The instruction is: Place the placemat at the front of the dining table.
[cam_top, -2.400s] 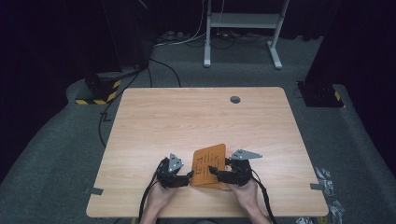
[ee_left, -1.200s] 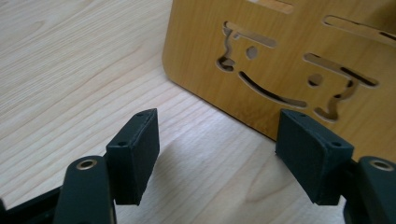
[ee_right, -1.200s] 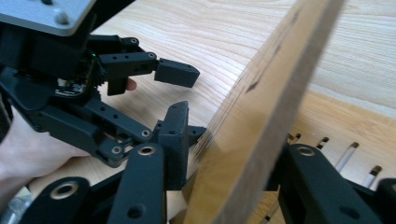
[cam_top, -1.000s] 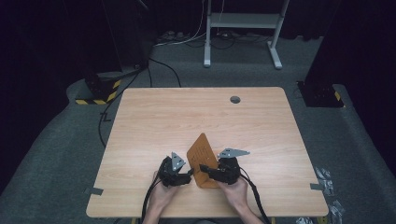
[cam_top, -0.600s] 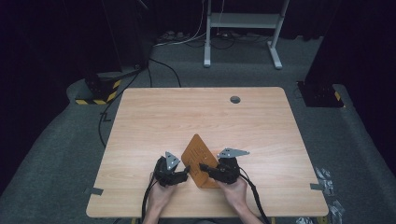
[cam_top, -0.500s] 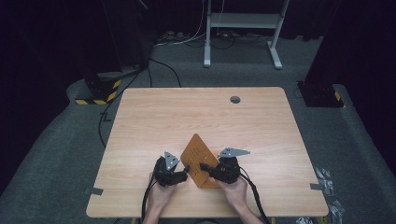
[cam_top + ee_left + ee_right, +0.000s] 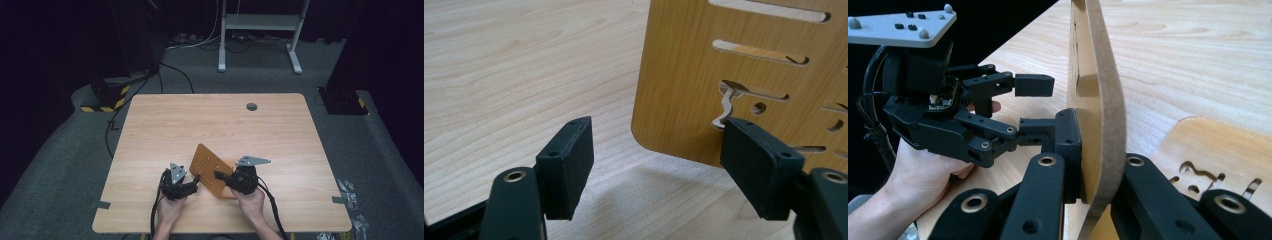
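Our right gripper (image 7: 1088, 185) has its fingers (image 7: 1068, 150) closed on the edge of a thin wooden board (image 7: 1095, 100), one pad on each face, so that in the right gripper view the board stands on edge between them. Our left gripper (image 7: 659, 165) has its fingers (image 7: 566, 160) spread wide, with nothing between them; one pad sits just in front of the board's slotted face (image 7: 734, 65), and whether it touches we cannot tell.

Seen from the high view, both grippers work at the near middle of the counter (image 7: 165, 125), the left gripper (image 7: 192, 184) just beside the board (image 7: 210, 167) and the right gripper (image 7: 222, 176) gripping it from the other side. A second, flat wooden piece (image 7: 1218, 150) with similar cutouts lies on the counter under the raised board.

We judge the step in hand to be lifting and turning the board clear of the piece beneath, with our left side about to take a share. The next move calls for bringing the open fingers around the board's free edge and closing them without pushing it sideways out of the right grip.

The board is a honey-brown panel with rounded corners, a paler fibrous core at its edge, and rows of long slots, small round holes and one wavy cutout.
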A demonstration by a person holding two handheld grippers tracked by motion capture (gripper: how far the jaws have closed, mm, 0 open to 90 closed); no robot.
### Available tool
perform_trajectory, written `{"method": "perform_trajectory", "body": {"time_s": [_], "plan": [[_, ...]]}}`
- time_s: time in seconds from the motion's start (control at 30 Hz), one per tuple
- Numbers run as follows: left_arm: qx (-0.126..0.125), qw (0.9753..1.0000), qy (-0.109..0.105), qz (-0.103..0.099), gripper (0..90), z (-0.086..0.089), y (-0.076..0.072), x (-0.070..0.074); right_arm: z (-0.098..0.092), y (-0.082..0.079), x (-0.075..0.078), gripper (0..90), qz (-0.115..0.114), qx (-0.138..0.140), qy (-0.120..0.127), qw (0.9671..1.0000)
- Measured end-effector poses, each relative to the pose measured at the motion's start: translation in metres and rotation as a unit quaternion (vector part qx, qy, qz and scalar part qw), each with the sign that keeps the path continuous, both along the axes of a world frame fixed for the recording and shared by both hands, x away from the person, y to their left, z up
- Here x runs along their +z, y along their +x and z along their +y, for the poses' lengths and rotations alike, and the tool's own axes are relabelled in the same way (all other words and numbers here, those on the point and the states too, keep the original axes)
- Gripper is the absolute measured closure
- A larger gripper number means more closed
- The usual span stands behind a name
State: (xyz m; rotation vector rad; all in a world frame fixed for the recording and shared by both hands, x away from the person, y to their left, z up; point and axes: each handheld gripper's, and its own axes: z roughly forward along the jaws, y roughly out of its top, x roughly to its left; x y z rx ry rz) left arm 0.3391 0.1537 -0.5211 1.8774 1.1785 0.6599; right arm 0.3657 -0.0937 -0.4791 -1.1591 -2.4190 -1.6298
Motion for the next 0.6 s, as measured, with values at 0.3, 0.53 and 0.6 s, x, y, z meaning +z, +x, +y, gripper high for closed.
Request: {"method": "perform_trajectory", "body": {"time_s": [0.3, 0.53, 0.6], "plan": [[0.024, 0.9997, 0.008, 0.006, 29.5, 0.002, 0.001, 0.000, -0.005, 0.003, 0.005, 86.3, 0.009, -0.007, 0.022, 0.9997], [0.053, 0.9984, 0.003, 0.021, 29.3, 0.003, 0.004, -0.002, -0.010, 0.003, 0.010, 86.3, -0.010, -0.008, 0.018, 0.9997], [0.055, 0.9982, 0.006, 0.022, 29.3, 0.003, 0.004, -0.003, -0.012, 0.003, 0.012, 86.3, -0.015, -0.010, 0.016, 0.9997]]}}
